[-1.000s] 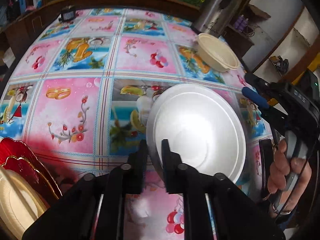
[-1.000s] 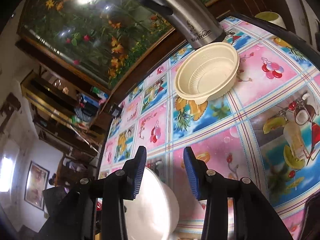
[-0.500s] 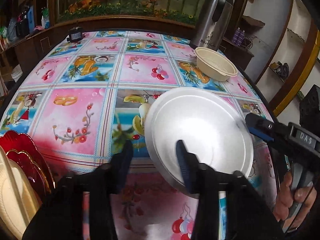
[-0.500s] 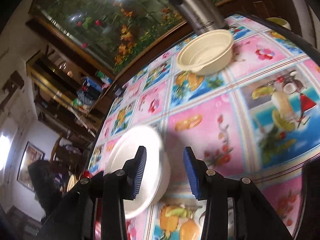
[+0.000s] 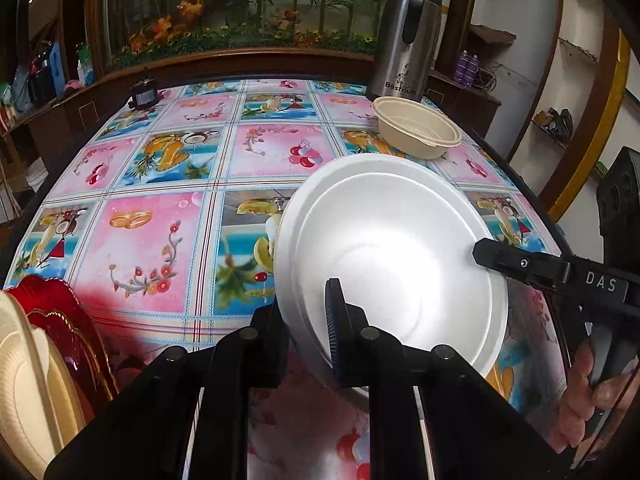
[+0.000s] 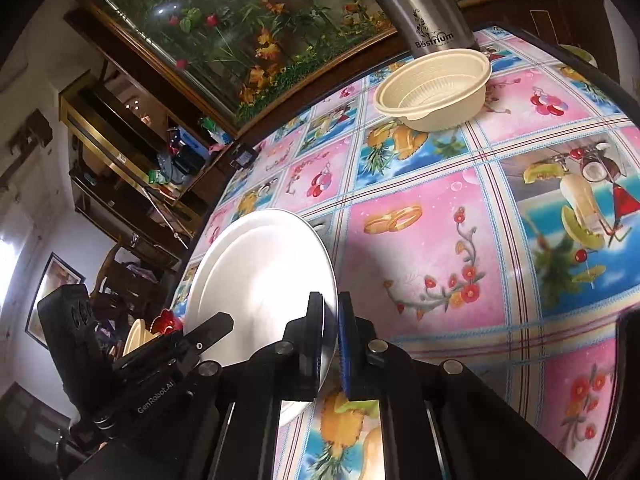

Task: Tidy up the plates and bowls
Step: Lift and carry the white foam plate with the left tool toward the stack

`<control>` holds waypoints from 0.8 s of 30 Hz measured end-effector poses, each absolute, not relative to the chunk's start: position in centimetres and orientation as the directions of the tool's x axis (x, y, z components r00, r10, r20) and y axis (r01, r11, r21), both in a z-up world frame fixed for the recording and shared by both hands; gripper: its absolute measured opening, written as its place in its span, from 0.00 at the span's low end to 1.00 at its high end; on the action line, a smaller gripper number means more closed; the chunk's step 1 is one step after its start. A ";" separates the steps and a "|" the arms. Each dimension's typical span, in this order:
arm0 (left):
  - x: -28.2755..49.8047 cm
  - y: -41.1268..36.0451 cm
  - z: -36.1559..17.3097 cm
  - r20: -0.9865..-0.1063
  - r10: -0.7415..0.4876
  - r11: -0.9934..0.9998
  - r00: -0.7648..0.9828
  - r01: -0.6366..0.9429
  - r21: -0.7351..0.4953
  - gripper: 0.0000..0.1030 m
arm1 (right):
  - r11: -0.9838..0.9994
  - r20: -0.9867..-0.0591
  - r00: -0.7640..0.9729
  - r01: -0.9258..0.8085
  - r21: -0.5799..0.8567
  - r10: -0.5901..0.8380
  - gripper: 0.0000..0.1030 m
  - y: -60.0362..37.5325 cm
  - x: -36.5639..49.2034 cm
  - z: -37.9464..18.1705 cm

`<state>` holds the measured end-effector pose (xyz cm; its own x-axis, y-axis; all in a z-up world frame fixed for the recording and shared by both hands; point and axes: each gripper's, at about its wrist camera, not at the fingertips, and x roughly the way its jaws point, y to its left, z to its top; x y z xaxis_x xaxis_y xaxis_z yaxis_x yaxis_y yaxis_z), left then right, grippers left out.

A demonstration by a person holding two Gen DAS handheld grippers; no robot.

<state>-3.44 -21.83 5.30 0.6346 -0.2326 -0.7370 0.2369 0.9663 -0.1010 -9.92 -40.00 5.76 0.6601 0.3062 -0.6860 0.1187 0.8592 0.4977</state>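
Both grippers now clamped on one white plate (image 5: 392, 256); a second ago the left gripper (image 5: 308, 320) alone pinched its rim and the right gripper (image 6: 330, 344) hung open above it, and half a second ago both were open. Plate now tilted and lifted off the tablecloth (image 5: 152, 248), not flat as before. Judged: pick-up done, transfer toward the stack next.

Far left: red plate (image 5: 60, 320) and cream plates (image 5: 28, 380) stacked on edge, well apart from the white plate. Left gripper closed on the near rim, one finger under, one inside. Right gripper closed on the right rim, fingers either side of the edge. Cream bowl (image 5: 418, 128) far right, beside the flask (image 5: 408, 40), untouched.
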 end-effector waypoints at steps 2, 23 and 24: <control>-4.3 -22.0 5.3 -0.737 -0.231 0.964 0.635 0.250 -0.087 0.13 | 0.852 -0.681 0.664 0.126 0.508 0.308 0.07 -39.8 -10.7 6.0; -9.8 -20.4 7.1 -0.645 -0.223 0.955 0.731 0.296 0.006 0.14 | 0.872 -0.705 0.655 0.142 0.469 0.273 0.07 -36.2 -16.5 8.0; -9.8 -20.4 7.0 -0.643 -0.222 0.955 0.733 0.297 0.008 0.14 | 0.872 -0.708 0.651 0.144 0.467 0.272 0.07 -36.1 -16.5 7.9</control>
<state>-9.83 -20.37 7.05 0.7325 -0.2224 -0.6434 0.2966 0.9550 0.0076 -16.52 -36.13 7.86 0.6515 0.2717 -0.7083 0.1440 0.8724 0.4670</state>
